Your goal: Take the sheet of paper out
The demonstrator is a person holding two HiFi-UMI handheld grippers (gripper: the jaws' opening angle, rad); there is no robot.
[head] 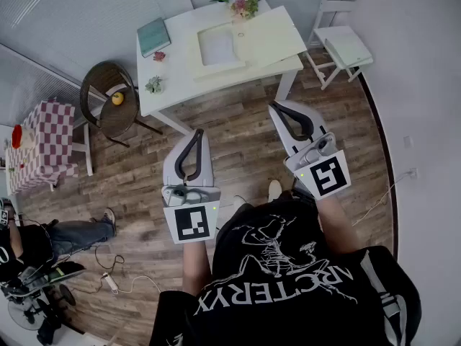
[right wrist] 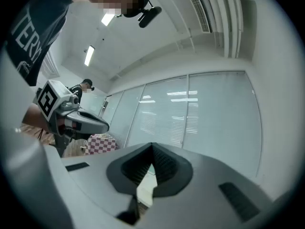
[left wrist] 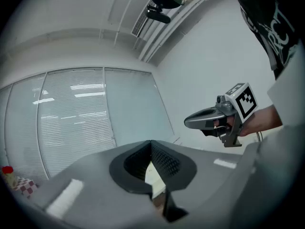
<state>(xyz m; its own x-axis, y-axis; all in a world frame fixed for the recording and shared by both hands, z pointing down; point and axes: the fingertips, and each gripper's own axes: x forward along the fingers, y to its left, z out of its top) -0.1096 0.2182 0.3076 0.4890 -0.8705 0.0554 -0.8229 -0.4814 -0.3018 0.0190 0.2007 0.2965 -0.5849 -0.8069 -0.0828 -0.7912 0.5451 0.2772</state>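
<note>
At twelve o'clock, an open cream folder on the white table holds a white paper sheet. The grey left gripper and right gripper are clenched, empty.

White sheet of paper, flat inside an open cream folder on the white table

Open floor before table, round chair left, white chair right

Book lies left of paper on table.
</note>
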